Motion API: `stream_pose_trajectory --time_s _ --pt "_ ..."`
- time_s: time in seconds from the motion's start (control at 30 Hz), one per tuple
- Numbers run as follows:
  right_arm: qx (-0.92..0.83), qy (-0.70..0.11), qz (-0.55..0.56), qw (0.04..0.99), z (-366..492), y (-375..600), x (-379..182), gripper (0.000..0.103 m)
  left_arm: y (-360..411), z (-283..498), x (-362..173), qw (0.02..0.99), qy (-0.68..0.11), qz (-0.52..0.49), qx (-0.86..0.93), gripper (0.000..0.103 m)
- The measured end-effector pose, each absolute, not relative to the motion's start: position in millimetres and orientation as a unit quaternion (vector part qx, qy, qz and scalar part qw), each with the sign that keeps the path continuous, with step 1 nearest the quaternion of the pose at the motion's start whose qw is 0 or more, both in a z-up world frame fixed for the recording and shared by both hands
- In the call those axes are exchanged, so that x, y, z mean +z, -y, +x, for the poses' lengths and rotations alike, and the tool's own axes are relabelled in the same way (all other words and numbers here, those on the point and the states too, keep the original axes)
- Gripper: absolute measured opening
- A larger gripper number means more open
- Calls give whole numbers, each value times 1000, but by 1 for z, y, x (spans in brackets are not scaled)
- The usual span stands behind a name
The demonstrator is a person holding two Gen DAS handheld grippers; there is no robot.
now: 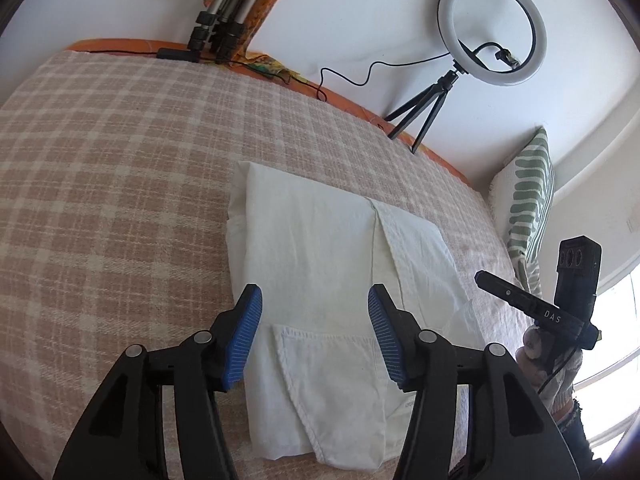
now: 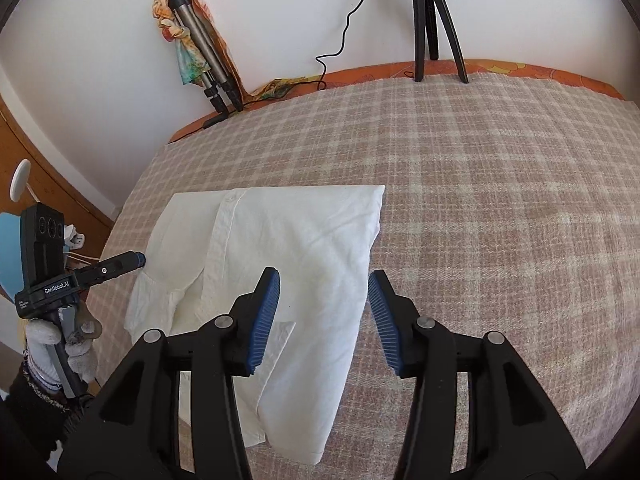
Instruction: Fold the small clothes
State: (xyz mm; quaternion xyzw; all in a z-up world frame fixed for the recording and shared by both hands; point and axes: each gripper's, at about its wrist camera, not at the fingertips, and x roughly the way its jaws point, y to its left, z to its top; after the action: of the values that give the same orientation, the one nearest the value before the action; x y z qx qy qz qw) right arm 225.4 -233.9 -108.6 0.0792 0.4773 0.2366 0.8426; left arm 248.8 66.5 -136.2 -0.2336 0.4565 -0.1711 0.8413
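A white shirt (image 1: pixel 320 264) lies folded into a long rectangle on the plaid bedspread (image 1: pixel 120 184). A chest pocket shows at its near end. My left gripper (image 1: pixel 315 312) is open and empty, hovering above the shirt's near part. In the right wrist view the same shirt (image 2: pixel 288 256) lies flat, button placket to the left. My right gripper (image 2: pixel 323 296) is open and empty above the shirt's right edge. Each gripper appears in the other's view: the right one (image 1: pixel 536 304) at the far right, the left one (image 2: pixel 100 270) at the far left.
A ring light on a small tripod (image 1: pixel 492 28) stands at the bed's far edge, cable trailing. A folded tripod with colourful cloth (image 2: pixel 200 56) leans on the wall. A green-striped pillow (image 1: pixel 528 200) stands at the right. A wooden cabinet (image 2: pixel 48 184) is beside the bed.
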Motion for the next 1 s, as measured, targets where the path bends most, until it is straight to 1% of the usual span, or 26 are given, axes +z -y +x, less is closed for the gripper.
stream_pose_trajectory --time_s 0.03,0.17,0.3,0.37,0.4,0.43,0.47,0.57,0.6,0.63,0.67,0.73,0.8,0.83,0.9,1.0 --pt "234 -492 95 833 229 240 -116 63 -69 250 -139 839 -459 -238 -169 59" --pt "243 -527 157 799 234 258 -140 63 -86 252 -158 812 -474 -294 -169 59" --pt "256 -539 193 779 232 265 -158 63 -97 252 -176 784 -489 -345 -165 59" --pt "255 -535 196 781 229 266 -162 58 -97 249 -176 783 -484 -353 -166 57" --pt "256 -533 193 783 229 266 -163 57 -96 249 -175 786 -485 -346 -166 56" --pt "257 -532 187 785 228 264 -162 53 -92 248 -173 790 -486 -334 -166 56" --pt "260 -531 184 786 227 262 -163 51 -90 247 -171 795 -486 -325 -165 56" --pt "266 -527 182 787 227 256 -165 46 -83 247 -170 803 -482 -307 -168 55" --pt "270 -527 187 784 228 256 -166 45 -83 246 -170 804 -481 -307 -169 54" --pt "275 -529 197 778 230 256 -168 40 -83 247 -170 804 -481 -306 -167 50" --pt "281 -531 209 772 231 256 -170 37 -83 248 -171 802 -483 -308 -169 43" --pt "290 -533 227 762 233 256 -175 35 -85 249 -177 790 -488 -323 -180 34" --pt "294 -531 234 760 234 254 -177 33 -85 250 -177 789 -486 -329 -182 33" --pt "299 -533 242 754 235 254 -178 27 -84 250 -177 790 -487 -325 -183 31" --pt "300 -535 259 746 236 254 -183 24 -83 250 -177 790 -487 -324 -183 27" --pt "299 -531 257 750 234 252 -181 19 -80 249 -174 796 -483 -318 -177 23"
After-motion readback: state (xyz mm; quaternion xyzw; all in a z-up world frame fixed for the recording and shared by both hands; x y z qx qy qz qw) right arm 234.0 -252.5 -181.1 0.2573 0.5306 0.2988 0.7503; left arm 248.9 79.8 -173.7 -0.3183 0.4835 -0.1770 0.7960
